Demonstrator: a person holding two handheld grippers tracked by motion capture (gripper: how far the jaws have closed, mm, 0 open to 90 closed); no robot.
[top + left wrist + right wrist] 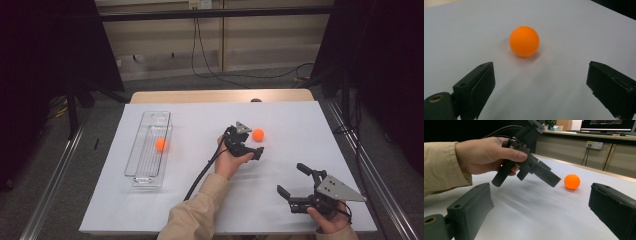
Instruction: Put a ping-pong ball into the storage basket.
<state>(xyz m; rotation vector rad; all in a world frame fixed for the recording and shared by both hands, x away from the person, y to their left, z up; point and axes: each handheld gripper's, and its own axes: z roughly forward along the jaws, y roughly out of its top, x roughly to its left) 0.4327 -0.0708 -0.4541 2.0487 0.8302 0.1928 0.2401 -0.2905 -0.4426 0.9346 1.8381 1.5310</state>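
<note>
While your left hand [231, 161] reaches over the middle of the white table [295, 120], start at the far left of the high view: a clear plastic tray [150, 150] lies lengthwise there, and an orange ball [160, 144] sits inside it, about halfway along. Moving right, your left gripper [252, 148] points toward a second orange ball [258, 134], which rests on the bare table just beyond the jaw tips, not touching them. In the left gripper view that ball [524, 41] lies ahead of the two black jaws, roughly centred between them; the jaws stand wide apart with nothing between them. Farther right and nearer to you, your right gripper [292, 179] is held near the table's front edge, well apart from the ball. Its jaws also stand wide apart and grip nothing; in its own view they frame your left hand and the ball [572, 181].
</note>
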